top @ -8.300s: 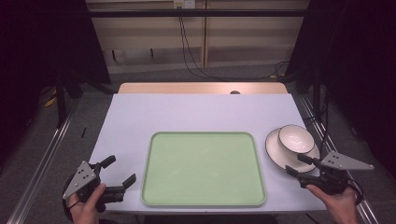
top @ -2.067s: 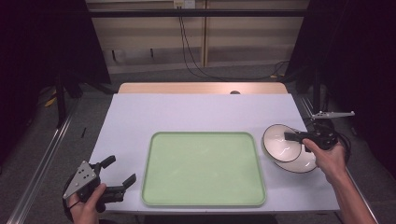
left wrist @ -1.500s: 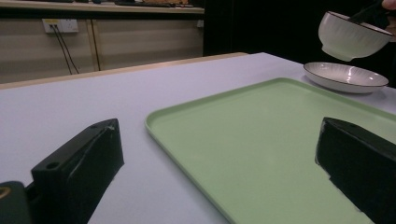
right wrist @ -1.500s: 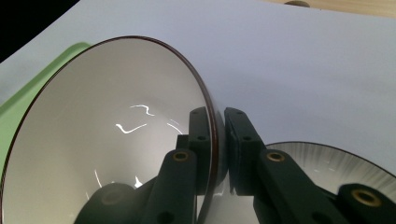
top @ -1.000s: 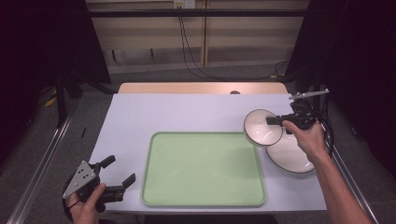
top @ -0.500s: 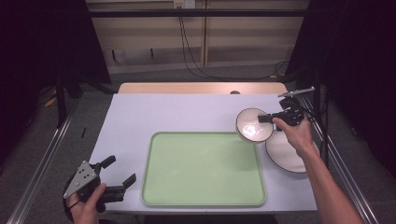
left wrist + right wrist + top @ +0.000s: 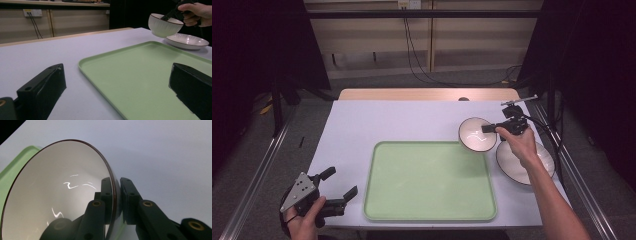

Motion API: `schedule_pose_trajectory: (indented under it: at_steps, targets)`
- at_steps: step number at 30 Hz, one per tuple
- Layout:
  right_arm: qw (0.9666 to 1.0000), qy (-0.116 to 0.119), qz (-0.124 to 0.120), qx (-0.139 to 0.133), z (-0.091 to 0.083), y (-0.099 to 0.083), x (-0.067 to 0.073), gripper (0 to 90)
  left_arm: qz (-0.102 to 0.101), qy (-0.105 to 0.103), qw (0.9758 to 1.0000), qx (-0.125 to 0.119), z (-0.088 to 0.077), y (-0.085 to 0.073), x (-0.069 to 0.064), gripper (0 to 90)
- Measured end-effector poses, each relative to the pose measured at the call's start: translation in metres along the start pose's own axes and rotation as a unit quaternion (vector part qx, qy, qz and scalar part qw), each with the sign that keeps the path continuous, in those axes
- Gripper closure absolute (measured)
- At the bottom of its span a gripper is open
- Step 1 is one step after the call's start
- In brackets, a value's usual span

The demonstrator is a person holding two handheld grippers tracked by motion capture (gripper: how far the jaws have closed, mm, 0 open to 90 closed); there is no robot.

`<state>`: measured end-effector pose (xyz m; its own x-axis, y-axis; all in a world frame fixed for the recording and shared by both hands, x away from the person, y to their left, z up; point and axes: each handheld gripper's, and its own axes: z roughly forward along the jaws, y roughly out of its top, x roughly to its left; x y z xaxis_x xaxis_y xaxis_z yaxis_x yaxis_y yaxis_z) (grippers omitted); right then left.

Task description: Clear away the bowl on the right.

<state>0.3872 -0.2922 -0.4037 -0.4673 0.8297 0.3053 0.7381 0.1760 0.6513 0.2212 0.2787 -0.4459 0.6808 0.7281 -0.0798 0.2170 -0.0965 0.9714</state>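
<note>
High view: your right tool [image 7: 490, 128] has carried the bowl [image 7: 476, 135] left off the plate [image 7: 532, 165] since a second ago; its jaws are clamped on the bowl's rim, and the bowl hangs over the counter [image 7: 402, 120] at the tray's [image 7: 427, 182] far right corner. Your left tool [image 7: 339, 190] rests spread wide and empty by the tray's near left edge, with bare counter beyond.
</note>
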Motion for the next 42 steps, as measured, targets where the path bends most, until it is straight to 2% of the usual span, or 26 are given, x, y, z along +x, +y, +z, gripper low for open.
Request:
schedule_pose_trajectory:
  at_steps: [4, 10, 15, 28, 34, 36, 42]
  targets:
    - [1.0, 0.002, 0.004, 0.002, 0.003, 0.0, -0.003, 82.1, 0.006, 0.0, 1.0, 0.004, 0.0, 0.0, 0.0, 0.9]
    - [0.9999, -0.002, 0.01, 0.009, 0.007, -0.003, -0.004, 82.1, 0.003, 0.0, 1.0, 0.002, 0.0, 0.0, 0.0, 0.9]
    - [0.9999, -0.006, 0.007, 0.013, 0.011, -0.005, -0.003, 82.0, 0.008, -0.001, 1.0, 0.006, 0.0, 0.0, 0.0, 0.9]
    - [0.9994, -0.006, 0.012, 0.033, 0.025, -0.011, -0.003, 82.0, 0.004, 0.0, 1.0, 0.003, 0.0, 0.0, 0.0, 0.9]
    - [0.9988, -0.017, 0.01, 0.045, 0.032, -0.011, -0.003, 81.9, 0.006, 0.0, 1.0, 0.004, 0.0, 0.0, 0.0, 0.9]
    - [0.9987, -0.018, 0.011, 0.047, 0.034, -0.012, -0.004, 82.0, 0.006, 0.005, 1.0, 0.005, 0.0, 0.0, 0.0, 0.9]
    - [0.9988, -0.015, 0.014, 0.045, 0.038, -0.012, -0.004, 81.9, 0.002, 0.002, 1.0, 0.006, 0.001, 0.0, -0.001, 0.9]
